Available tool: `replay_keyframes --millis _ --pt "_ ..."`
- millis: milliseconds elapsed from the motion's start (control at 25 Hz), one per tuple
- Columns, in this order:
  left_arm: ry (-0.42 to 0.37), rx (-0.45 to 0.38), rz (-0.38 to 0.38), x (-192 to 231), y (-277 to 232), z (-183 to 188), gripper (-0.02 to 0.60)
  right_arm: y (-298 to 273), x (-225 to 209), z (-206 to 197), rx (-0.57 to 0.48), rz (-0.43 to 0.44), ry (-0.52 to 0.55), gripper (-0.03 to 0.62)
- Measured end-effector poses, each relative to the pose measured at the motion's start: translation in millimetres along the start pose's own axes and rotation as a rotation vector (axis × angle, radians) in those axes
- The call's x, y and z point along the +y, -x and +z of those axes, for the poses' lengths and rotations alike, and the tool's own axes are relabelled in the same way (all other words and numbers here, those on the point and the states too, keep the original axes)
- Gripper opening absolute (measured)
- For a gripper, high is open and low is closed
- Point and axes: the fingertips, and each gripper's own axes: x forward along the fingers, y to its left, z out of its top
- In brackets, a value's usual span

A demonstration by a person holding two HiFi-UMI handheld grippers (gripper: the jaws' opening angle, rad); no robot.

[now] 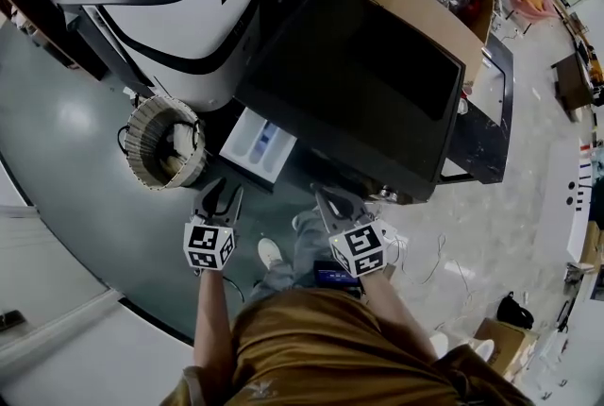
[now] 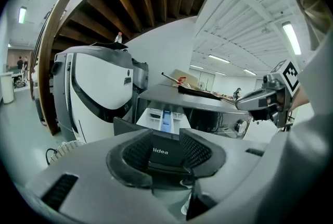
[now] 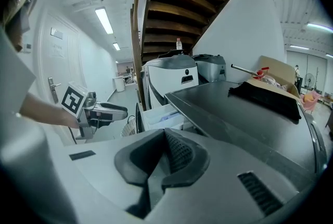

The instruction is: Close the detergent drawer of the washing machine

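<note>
Protruding detergent drawer (image 1: 259,145), edge seemingly untouched.

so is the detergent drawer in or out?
Out: the detergent drawer juts from the front of the washing machine, its inside visible from above.

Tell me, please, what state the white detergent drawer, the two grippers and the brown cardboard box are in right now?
White plastic detergent drawer: pulled out, open.
Left gripper: jaws apart, nothing between them, not touching the drawer.
Right gripper: jaws together, empty.
Brown cardboard box on the dark-topped washing machine: flaps open.
</note>
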Motion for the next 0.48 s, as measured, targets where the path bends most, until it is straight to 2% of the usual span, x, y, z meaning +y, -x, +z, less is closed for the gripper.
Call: replay_keyframes --millis 120,480 --pt "-0.027 0.02 -0.004 0.1 -6.3 -6.0 0.164 -1.4 -0.3 -5.4 0.006 0.005 -0.004 0.012" --pt "-0.03 0.035 -0.031 -2.2 -14.2 -10.1 0.173 -0.3 -4.9 -7.6 0.005 0.006 -0.018 0.012"
